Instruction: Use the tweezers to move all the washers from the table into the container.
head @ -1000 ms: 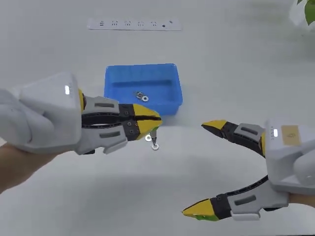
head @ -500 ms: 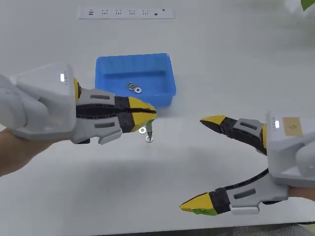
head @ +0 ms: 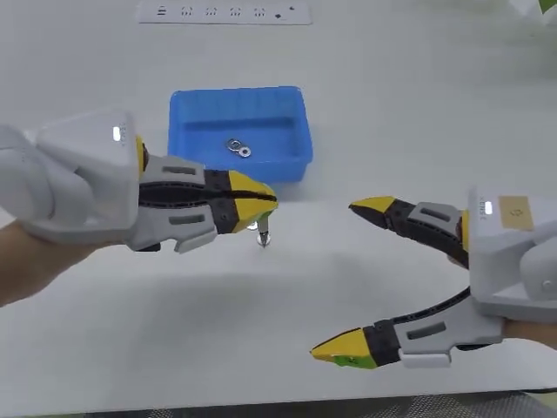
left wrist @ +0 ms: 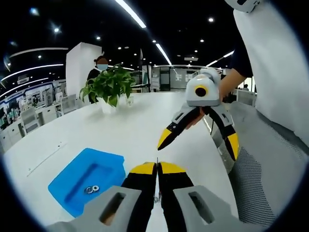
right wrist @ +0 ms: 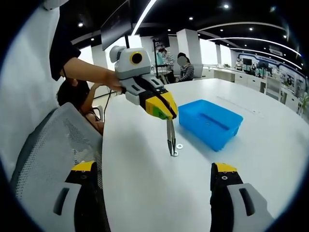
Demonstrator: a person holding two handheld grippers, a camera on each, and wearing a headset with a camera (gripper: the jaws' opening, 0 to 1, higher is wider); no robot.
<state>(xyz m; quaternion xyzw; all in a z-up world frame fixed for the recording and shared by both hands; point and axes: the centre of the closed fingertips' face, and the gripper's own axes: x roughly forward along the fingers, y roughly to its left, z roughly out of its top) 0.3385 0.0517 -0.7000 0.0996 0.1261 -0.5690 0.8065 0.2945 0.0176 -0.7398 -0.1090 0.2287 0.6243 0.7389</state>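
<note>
My left gripper (head: 268,202) is shut on thin metal tweezers (head: 263,233), which point down at the white table just in front of the blue container (head: 183,131). Their tips touch down beside two small washers (right wrist: 177,149) on the table; in the right gripper view the tweezers (right wrist: 171,137) hang from the left gripper (right wrist: 161,108). Two washers (head: 238,149) lie inside the container. My right gripper (head: 342,280) is open to the right of the tweezers, with nothing between its jaws, and it appears as the right gripper (left wrist: 199,140) in the left gripper view.
A white power strip (head: 224,12) lies at the table's far side behind the container. The table's near edge (head: 261,406) runs along the bottom. A potted plant (left wrist: 108,87) stands further along the table, and a mesh chair (right wrist: 53,145) is beside it.
The head view has shifted, so the container sits higher in the picture. The left gripper stays shut on the tweezers near the washers; the right gripper stays open in about the same place.
</note>
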